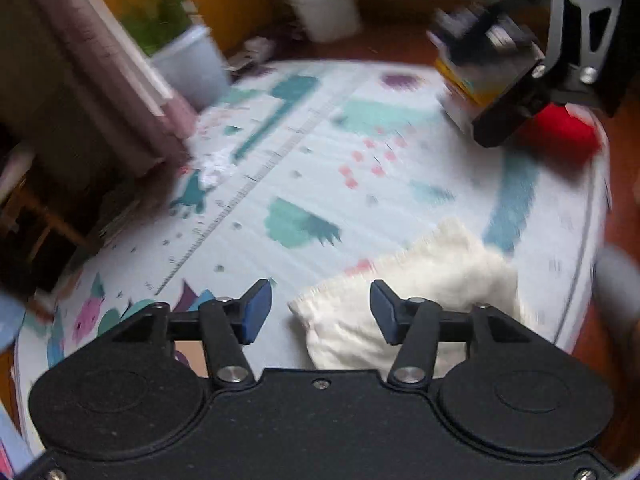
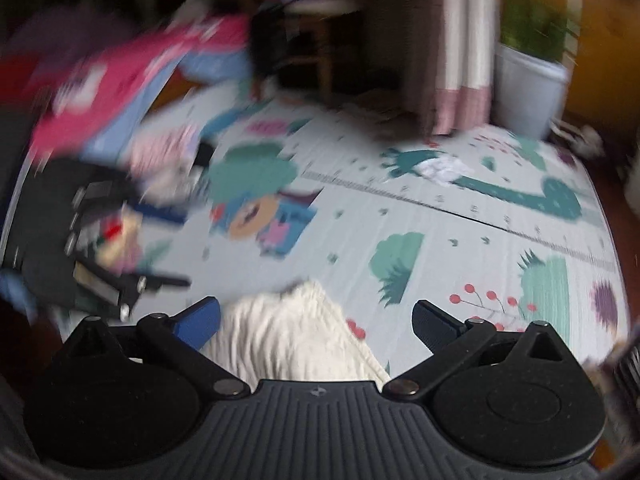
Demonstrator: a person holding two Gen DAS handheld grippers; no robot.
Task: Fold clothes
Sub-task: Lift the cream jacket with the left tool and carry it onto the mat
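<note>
A cream knitted garment (image 1: pixel 424 292) lies bunched on the printed play mat (image 1: pixel 320 168). My left gripper (image 1: pixel 320 312) stands open low over it, with the garment's hemmed corner in the gap and neither blue pad (image 1: pixel 256 312) pressing on it. In the right wrist view the same cream garment (image 2: pixel 288 332) lies between the wide-apart fingers of my right gripper (image 2: pixel 318 322), which is open; its left blue pad (image 2: pixel 200 320) sits at the cloth's edge. The right-hand tool's black frame (image 1: pixel 576 32) shows blurred at the upper right of the left wrist view.
A red item (image 1: pixel 560 132) lies at the mat's far right. A small white crumpled piece (image 2: pixel 440 168) sits near the curtain (image 2: pixel 464 60). A pile of pink and blue clothes (image 2: pixel 120 80) lies at left. A potted plant (image 2: pixel 528 80) and a white bin (image 1: pixel 324 4) stand beyond the mat.
</note>
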